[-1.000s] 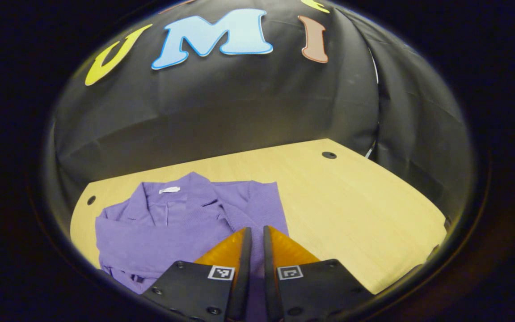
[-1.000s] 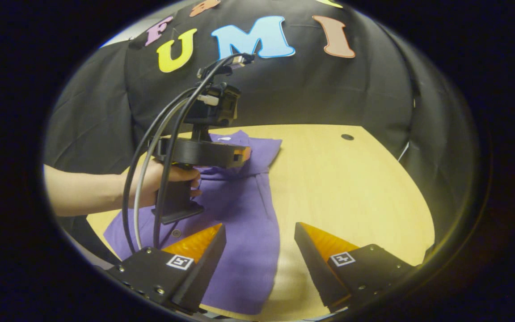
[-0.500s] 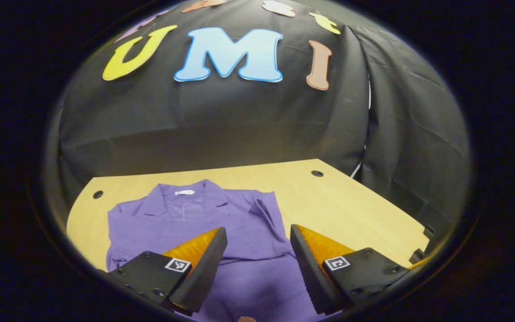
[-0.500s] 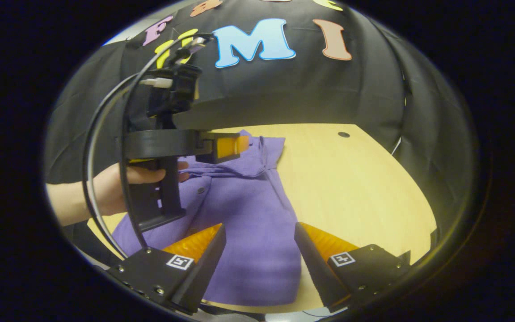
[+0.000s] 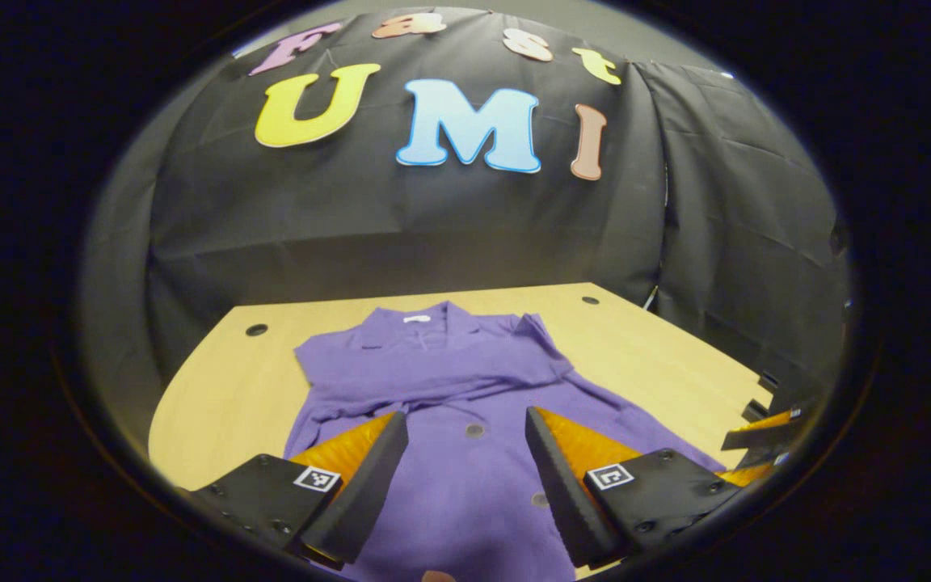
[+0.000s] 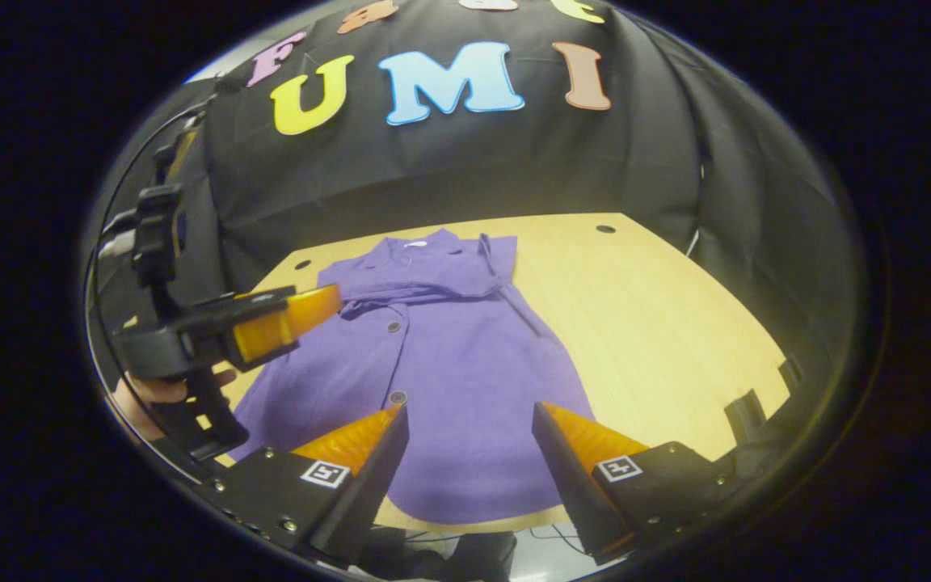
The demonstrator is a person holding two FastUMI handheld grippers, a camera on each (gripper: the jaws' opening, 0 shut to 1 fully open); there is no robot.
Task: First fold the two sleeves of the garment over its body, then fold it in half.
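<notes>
I see the wooden bench (image 5: 676, 356) first, pale, with small dark round holes near its far corners. On it lies the purple button-front garment (image 6: 449, 356), collar toward the booth wall, hem toward me at the near edge of the bench. Both sleeves are folded across the chest just below the collar, forming a band over the body; the lower body spreads out flat. Dark buttons run down its front. A small white label (image 5: 414, 318) sits inside the collar, too small for me to read.

My left claw (image 5: 465, 453) hangs released above the lower half of the garment, fingers wide apart, grasping nothing. My right claw (image 6: 470, 444) is likewise spread above the hem, empty. In the right gripper view the left claw is off the garment's left edge, a hand (image 6: 150, 392) on its grip.
</notes>
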